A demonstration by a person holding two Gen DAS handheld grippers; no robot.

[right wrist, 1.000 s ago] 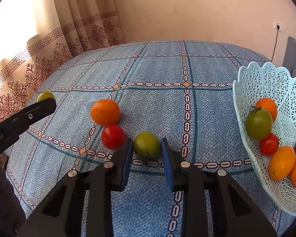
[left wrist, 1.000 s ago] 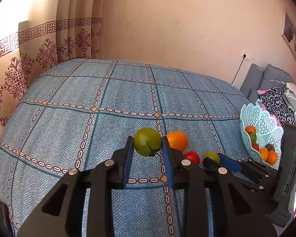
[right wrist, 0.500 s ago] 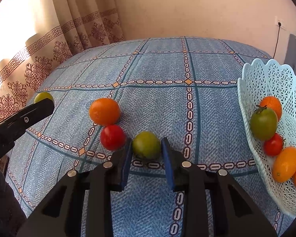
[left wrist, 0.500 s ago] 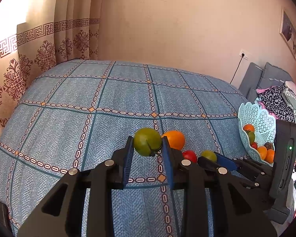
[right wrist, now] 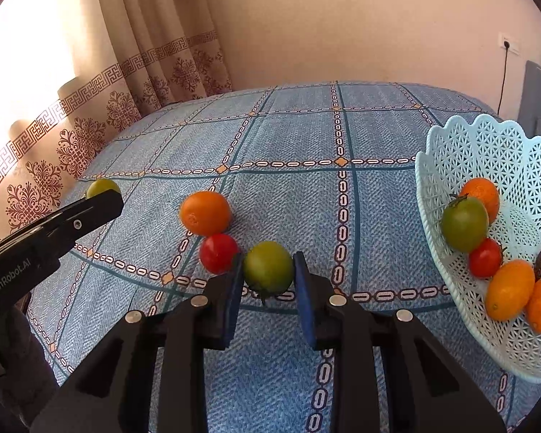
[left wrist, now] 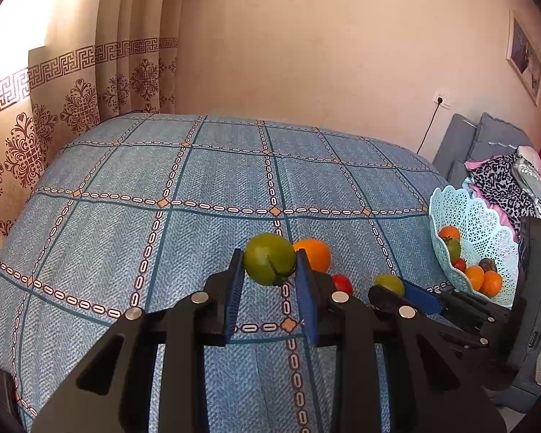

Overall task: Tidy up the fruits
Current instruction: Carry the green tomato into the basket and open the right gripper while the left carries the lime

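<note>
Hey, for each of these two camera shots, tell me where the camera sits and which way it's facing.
Left wrist: sits on the left gripper, facing across the blue patterned bedspread toward the wall; its fingers clamp a green tomato; the right gripper shows on the right.
Right wrist: sits on the right gripper, facing the same way; its fingers flank another green tomato.
Shared: round orange fruit, small red tomato, pale blue lattice basket.

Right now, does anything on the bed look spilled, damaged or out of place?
Nothing looks spilled or damaged. The orange and the red tomato lie loose on the bedspread, outside the basket. Each gripper, left and right, holds a green tomato.
</note>
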